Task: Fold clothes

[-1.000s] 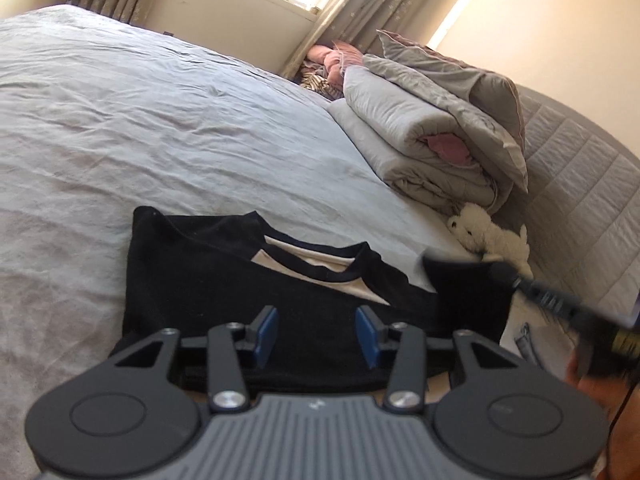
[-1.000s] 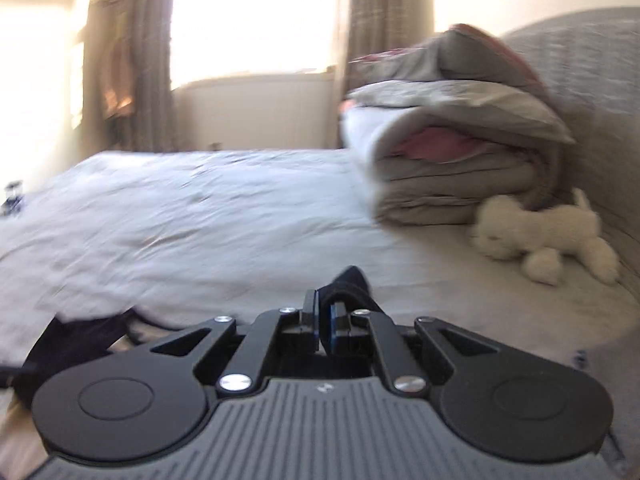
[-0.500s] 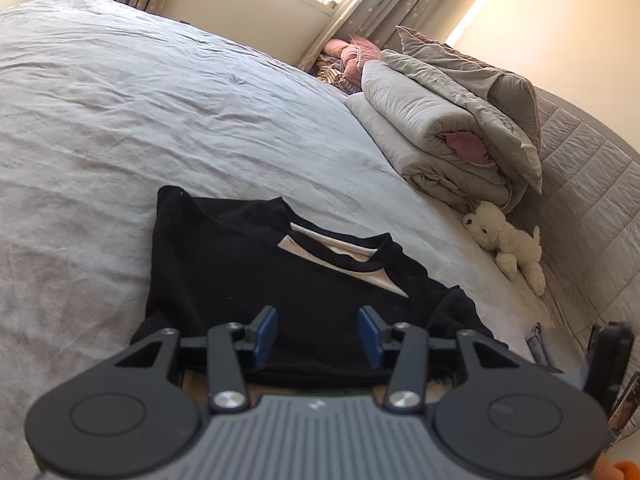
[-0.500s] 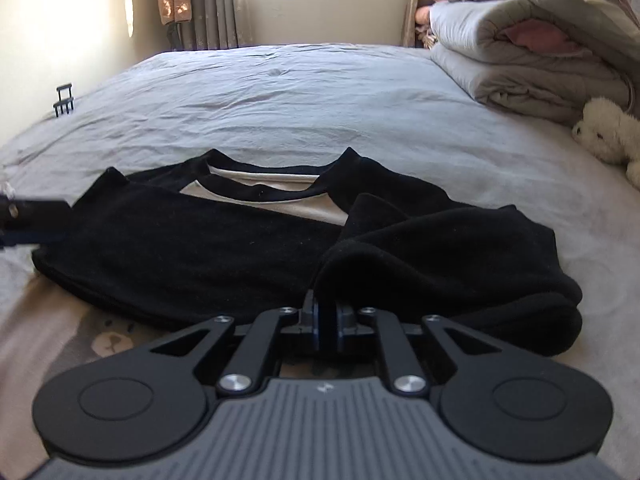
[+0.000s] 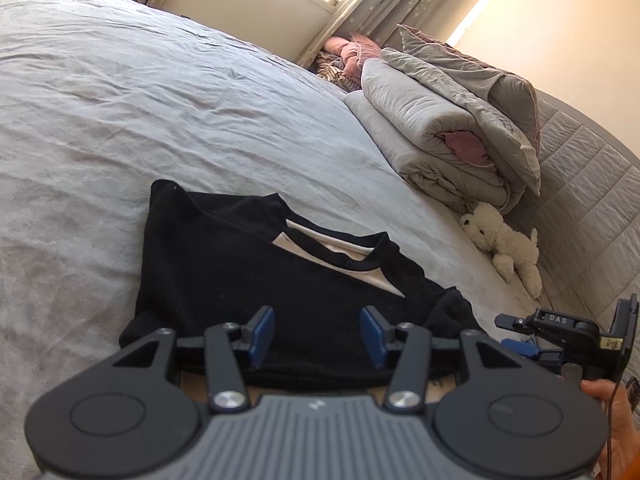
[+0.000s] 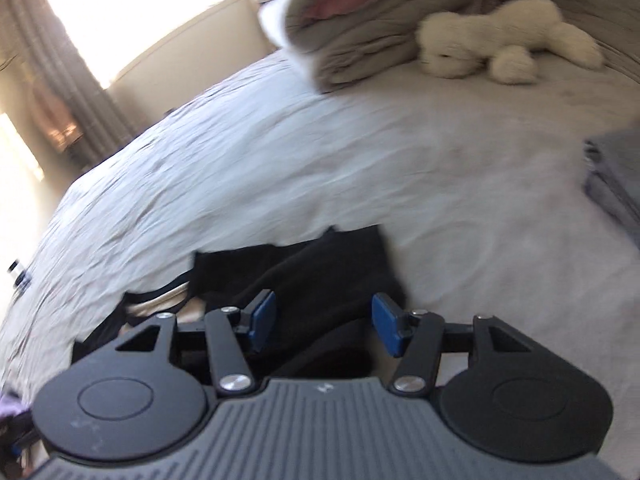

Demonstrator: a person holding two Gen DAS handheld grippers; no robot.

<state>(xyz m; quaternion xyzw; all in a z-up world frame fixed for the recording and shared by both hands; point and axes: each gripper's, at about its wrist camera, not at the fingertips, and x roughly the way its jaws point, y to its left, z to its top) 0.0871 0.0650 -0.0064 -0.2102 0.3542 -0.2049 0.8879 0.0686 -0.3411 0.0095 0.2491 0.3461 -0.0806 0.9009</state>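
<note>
Lying just beyond the opening right tool, the black top is unpinched.

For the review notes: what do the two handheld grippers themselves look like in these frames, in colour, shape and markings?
Both match: the left gripper and right gripper have a grey ribbed body, two round black discs, black linkage arms with silver screws, and blue pads on the fingers. Seen from the side in the left view, the right one carries white lettering reading DAS and a small pale tag. No sleeve is visible.
</note>
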